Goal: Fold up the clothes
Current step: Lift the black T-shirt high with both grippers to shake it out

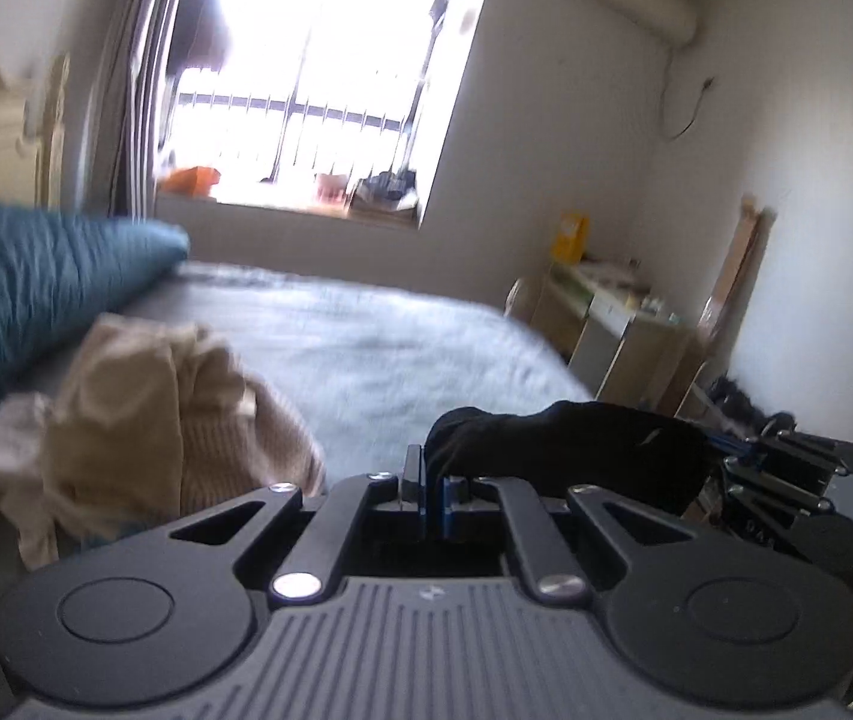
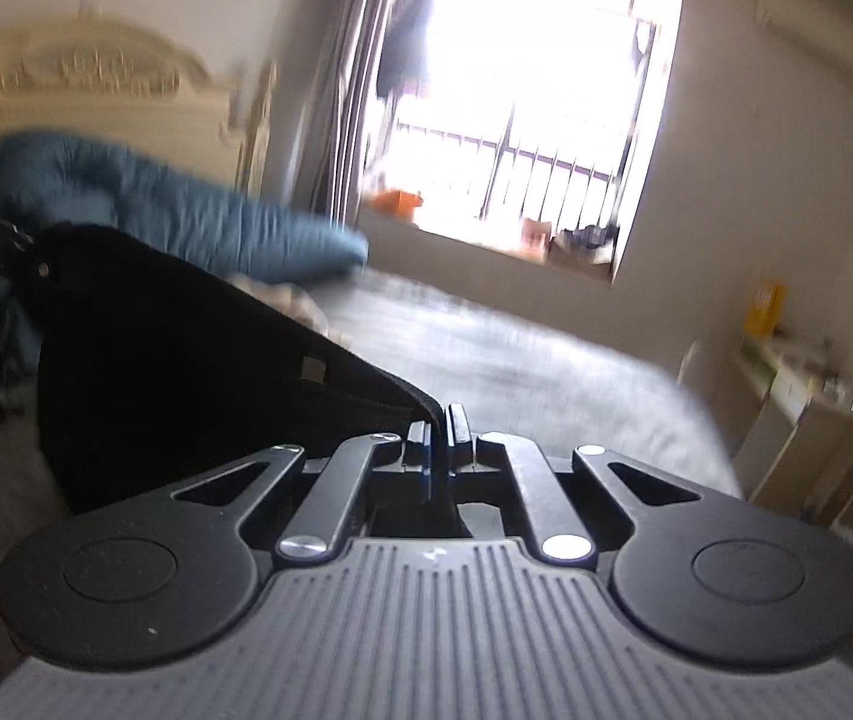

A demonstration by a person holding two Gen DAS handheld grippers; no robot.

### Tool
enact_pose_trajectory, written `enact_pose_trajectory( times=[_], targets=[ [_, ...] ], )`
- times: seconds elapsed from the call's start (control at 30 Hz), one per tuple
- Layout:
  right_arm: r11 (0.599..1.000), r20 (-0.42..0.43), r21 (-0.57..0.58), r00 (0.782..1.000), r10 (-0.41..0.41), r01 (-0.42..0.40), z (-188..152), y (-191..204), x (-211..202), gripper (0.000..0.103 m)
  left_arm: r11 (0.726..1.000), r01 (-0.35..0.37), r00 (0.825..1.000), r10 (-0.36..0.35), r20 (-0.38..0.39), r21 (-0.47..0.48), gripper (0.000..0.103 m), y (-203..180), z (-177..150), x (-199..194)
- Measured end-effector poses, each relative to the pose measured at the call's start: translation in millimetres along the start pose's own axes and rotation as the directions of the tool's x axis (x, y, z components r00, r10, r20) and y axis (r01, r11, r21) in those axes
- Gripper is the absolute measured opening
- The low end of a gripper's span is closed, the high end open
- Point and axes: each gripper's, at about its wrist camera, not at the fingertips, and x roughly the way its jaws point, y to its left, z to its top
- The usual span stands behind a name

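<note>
A: One bed (image 1: 402, 336), grey cover, fills the room below one bright window (image 1: 330, 78).
B: One blue quilt (image 1: 36, 294) lies bunched at the headboard end. One beige heap of clothes (image 1: 144, 420) sits just beside it.
A: And one black garment (image 2: 186, 372), off the bed, stretched between two grippers!
B: Left gripper (image 1: 429, 495) is clamped on one end. Right gripper (image 2: 439, 450) is pinched tight on the other.

A garment (image 1: 576, 444) is hanging between the two grippers over the bed (image 1: 378, 348), with a clothes pile (image 1: 144, 426) lying lower left and a window (image 1: 330, 78) standing behind.
</note>
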Motion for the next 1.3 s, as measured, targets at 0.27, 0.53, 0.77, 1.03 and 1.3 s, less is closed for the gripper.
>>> enact_pose_trajectory(
  times=[0.27,0.53,0.77,1.03,1.3],
  targets=[
    [1.000,0.213,-0.006,0.977,0.008,-0.007,32.5,-33.4,-85.0,0.003,0.999,0.034,0.987,-0.038,0.153,0.028,0.005,-47.8,17.9,-79.9],
    [0.999,0.272,0.026,0.962,0.028,-0.036,29.9,-45.2,-142.8,0.003,0.997,0.053,0.989,-0.059,0.135,0.048,0.005,-73.9,-2.0,-125.3],
    [0.996,0.205,0.086,0.979,-0.003,-0.015,5.4,-52.9,-116.0,0.003,0.995,0.073,0.997,-0.074,0.012,0.065,0.005,-60.3,-28.4,-77.1],
    [0.996,0.035,0.076,0.998,-0.044,0.041,-14.4,-50.5,-40.5,0.003,0.994,0.105,0.990,-0.101,-0.101,0.037,0.005,-10.6,-43.9,33.3],
    [0.986,-0.161,0.094,0.980,-0.121,0.137,-35.2,-44.7,56.1,0.003,0.979,0.195,0.966,-0.181,-0.185,0.059,0.006,42.5,-50.2,177.1]
  ],
)
